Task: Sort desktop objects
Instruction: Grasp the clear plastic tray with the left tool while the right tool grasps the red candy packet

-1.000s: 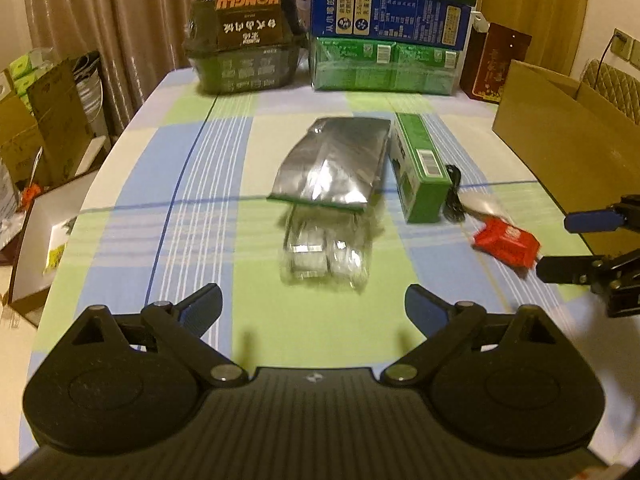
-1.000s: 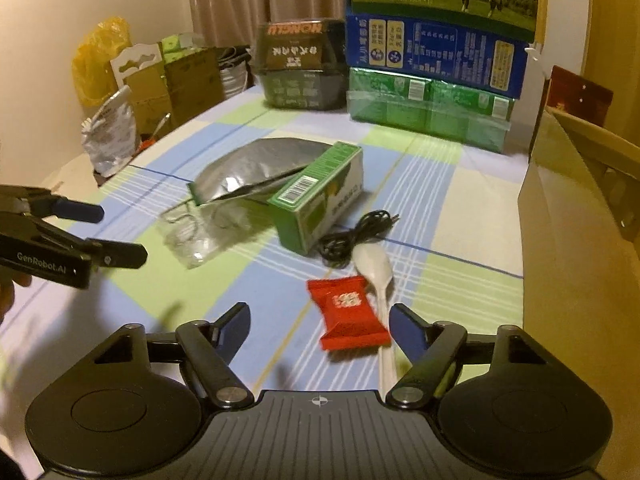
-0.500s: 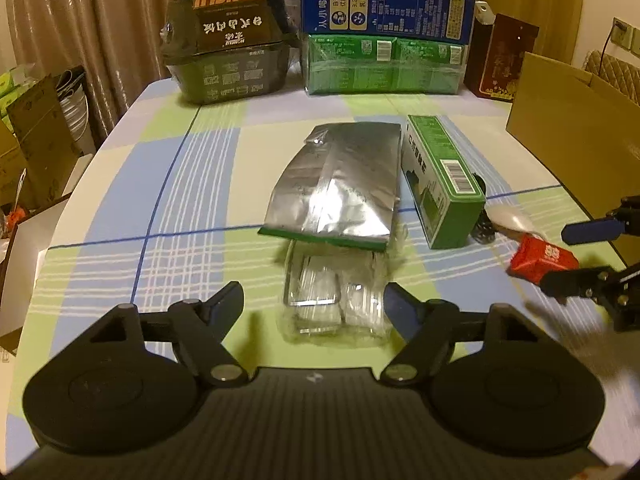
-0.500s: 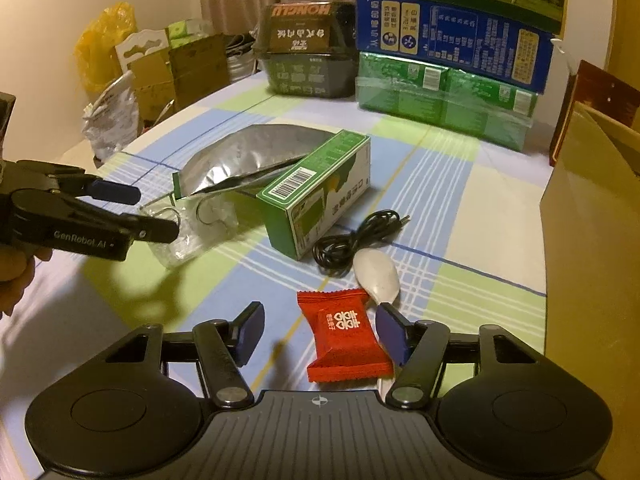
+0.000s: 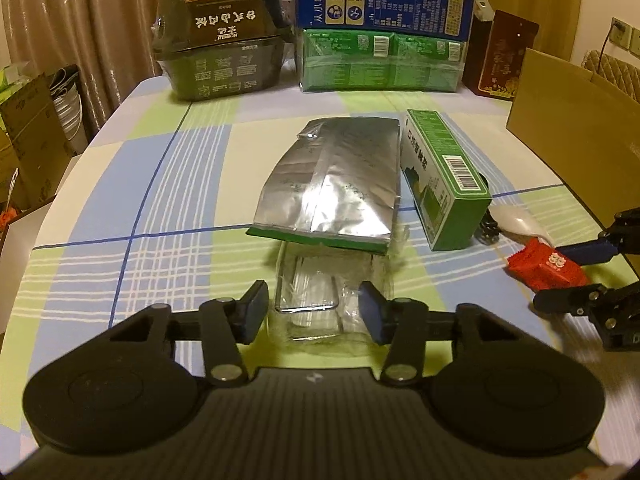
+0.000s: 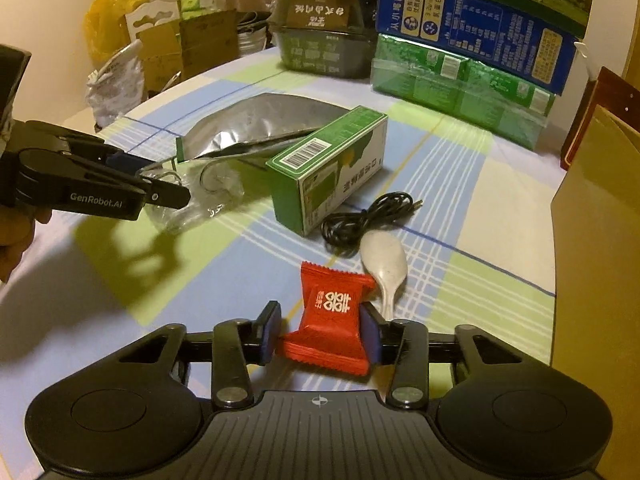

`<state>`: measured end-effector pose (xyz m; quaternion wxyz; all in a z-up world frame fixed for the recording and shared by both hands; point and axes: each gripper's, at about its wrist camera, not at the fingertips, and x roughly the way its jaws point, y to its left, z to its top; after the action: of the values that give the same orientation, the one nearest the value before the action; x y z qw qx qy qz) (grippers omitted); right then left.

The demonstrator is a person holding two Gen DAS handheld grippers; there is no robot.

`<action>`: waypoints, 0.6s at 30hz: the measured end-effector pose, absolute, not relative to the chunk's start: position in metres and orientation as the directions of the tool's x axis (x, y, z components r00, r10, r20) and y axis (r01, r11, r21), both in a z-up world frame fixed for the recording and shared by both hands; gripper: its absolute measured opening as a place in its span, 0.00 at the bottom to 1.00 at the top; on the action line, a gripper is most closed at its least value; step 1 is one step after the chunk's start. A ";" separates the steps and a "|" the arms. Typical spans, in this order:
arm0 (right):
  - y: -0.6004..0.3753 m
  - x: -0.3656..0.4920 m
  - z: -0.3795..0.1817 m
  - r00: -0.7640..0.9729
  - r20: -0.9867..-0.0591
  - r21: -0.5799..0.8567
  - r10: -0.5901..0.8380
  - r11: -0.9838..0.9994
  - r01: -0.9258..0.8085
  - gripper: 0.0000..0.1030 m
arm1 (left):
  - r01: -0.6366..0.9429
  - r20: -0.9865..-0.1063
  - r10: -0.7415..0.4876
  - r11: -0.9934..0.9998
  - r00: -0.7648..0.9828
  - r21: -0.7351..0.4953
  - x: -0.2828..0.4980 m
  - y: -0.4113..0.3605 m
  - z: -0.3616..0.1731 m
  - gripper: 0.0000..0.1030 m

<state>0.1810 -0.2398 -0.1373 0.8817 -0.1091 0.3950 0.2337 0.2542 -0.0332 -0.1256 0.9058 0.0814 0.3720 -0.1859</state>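
Note:
A clear plastic pack (image 5: 316,292) lies on the checked tablecloth (image 5: 160,200), half under a silver foil bag (image 5: 332,184). My left gripper (image 5: 314,312) straddles the pack's near end with its jaws closing; the pads are not visibly pressing on it. From the right wrist view the left gripper (image 6: 158,180) sits low over that pack (image 6: 212,188). A red candy (image 6: 332,312) sits between the jaws of my right gripper (image 6: 320,334), which are closing, and both pads touch its wrapper. The left wrist view shows the same right gripper (image 5: 547,276) around the candy (image 5: 532,264).
A green carton (image 6: 332,168), a coiled black cable (image 6: 360,220) and a white spoon (image 6: 384,264) lie just beyond the candy. A tall cardboard box (image 6: 596,240) walls the right side. A black HONGLU tub (image 5: 220,52) and stacked milk cartons (image 5: 380,28) line the far edge.
Both grippers moved forward and down toward the table. The left jaws narrowed around the clear pack. The right jaws narrowed onto the red candy.

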 end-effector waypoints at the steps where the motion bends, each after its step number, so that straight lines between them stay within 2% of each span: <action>1: -0.240 0.180 -0.137 0.579 -0.747 -0.004 0.327 0.868 -0.496 0.37 | 0.397 -0.705 -0.276 0.918 0.654 0.010 0.253 -0.033 -0.125 0.37; 3: -0.241 0.177 -0.135 0.582 -0.745 0.006 0.326 0.875 -0.483 0.37 | 0.393 -0.703 -0.271 0.919 0.657 0.013 0.252 -0.032 -0.125 0.31; 6: -0.242 0.169 -0.132 0.577 -0.745 0.022 0.335 0.876 -0.481 0.36 | 0.385 -0.712 -0.271 0.923 0.648 -0.001 0.246 -0.030 -0.123 0.28; 13: -0.253 0.134 -0.120 0.584 -0.742 0.060 0.331 0.899 -0.433 0.36 | 0.388 -0.754 -0.241 0.921 0.611 0.020 0.202 -0.041 -0.114 0.26; 18: -0.264 0.106 -0.117 0.589 -0.748 0.065 0.307 0.916 -0.395 0.36 | 0.345 -0.765 -0.232 0.939 0.601 -0.013 0.159 -0.053 -0.113 0.26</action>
<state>0.1059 -0.2639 -0.1171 0.8896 -0.0540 0.4084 0.1972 0.1591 -0.0529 -0.1131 0.8920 0.0680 0.4167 -0.1616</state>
